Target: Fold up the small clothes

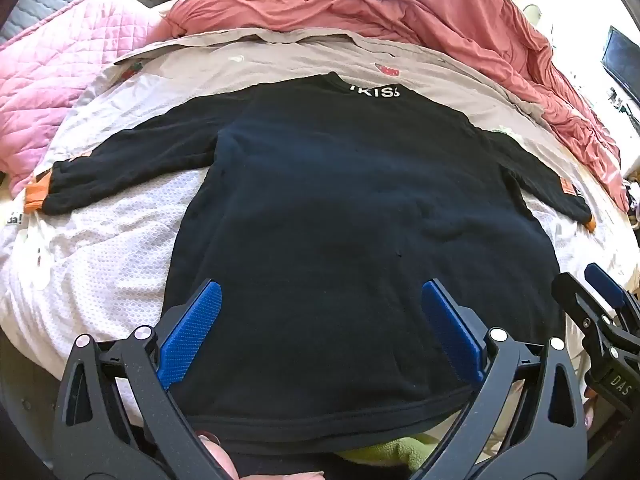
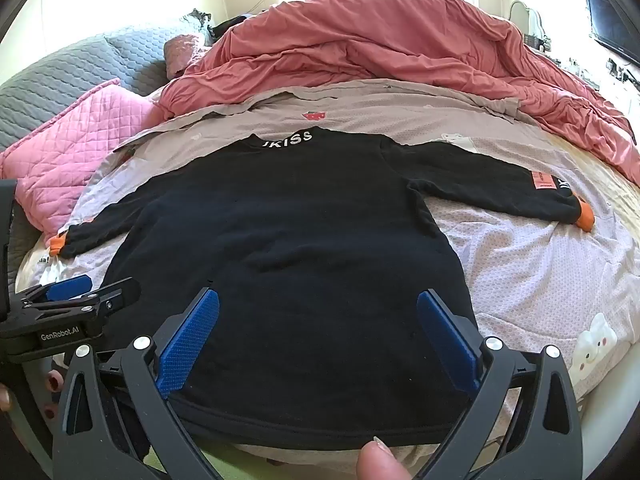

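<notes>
Sweater (image 1: 340, 208), black, lies flat and spread on the bed sheet (image 1: 100, 248), collar away from the camera, both sleeves extended sideways, hem nearest the tools.

Left wrist view: the left tool (image 1: 320, 320) hovers over the hem region with its blue pads well apart and no fabric between them. The left sleeve (image 1: 132, 168) ends in an orange cuff (image 1: 36, 194) near the pink quilt (image 1: 60, 92). The right tool (image 1: 600, 300) appears at the right edge, beside the hem corner.

Right wrist view: the right tool (image 2: 318, 320) is likewise spread wide above the hem, gripping nothing. The right sleeve (image 2: 500, 184) lies clear on the sheet, well apart from the red duvet (image 2: 380, 48).

Recommended procedure, as a judgement: no fold is yet made. Lower each tool to a hem corner or sleeve end, close on a single garment only, avoiding the sheet beneath. Lift low, carry the sleeve inward across the body, and keep the edges parallel to prevent wrinkling.
</notes>
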### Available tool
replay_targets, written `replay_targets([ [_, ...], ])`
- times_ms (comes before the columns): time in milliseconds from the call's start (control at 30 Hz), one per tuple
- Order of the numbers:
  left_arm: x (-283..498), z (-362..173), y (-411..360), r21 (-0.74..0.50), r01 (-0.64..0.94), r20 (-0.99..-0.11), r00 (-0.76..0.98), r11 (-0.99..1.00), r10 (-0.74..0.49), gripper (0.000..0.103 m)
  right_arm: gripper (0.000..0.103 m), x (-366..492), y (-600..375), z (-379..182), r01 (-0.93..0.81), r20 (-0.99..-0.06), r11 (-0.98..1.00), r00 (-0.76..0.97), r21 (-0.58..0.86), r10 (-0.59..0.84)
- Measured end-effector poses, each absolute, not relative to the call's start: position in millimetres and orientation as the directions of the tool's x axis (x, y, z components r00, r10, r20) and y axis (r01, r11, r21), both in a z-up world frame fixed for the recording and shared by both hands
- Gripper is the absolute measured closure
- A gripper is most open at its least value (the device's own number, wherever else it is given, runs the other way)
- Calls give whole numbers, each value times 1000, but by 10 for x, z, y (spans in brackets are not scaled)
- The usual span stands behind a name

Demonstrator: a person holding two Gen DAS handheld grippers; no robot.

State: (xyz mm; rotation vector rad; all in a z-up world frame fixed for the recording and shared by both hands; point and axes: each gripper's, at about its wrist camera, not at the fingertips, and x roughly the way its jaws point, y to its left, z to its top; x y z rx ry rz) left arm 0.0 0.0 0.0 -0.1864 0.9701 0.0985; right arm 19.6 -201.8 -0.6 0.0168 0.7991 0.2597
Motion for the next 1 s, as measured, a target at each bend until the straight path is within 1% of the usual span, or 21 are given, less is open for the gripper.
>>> replay_targets([
  [1000, -5, 11, 48, -106, -168, -825, 565, 980, 8, 9, 4, 190, -2000, -12, -225, -704, 968, 670, 111, 237],
])
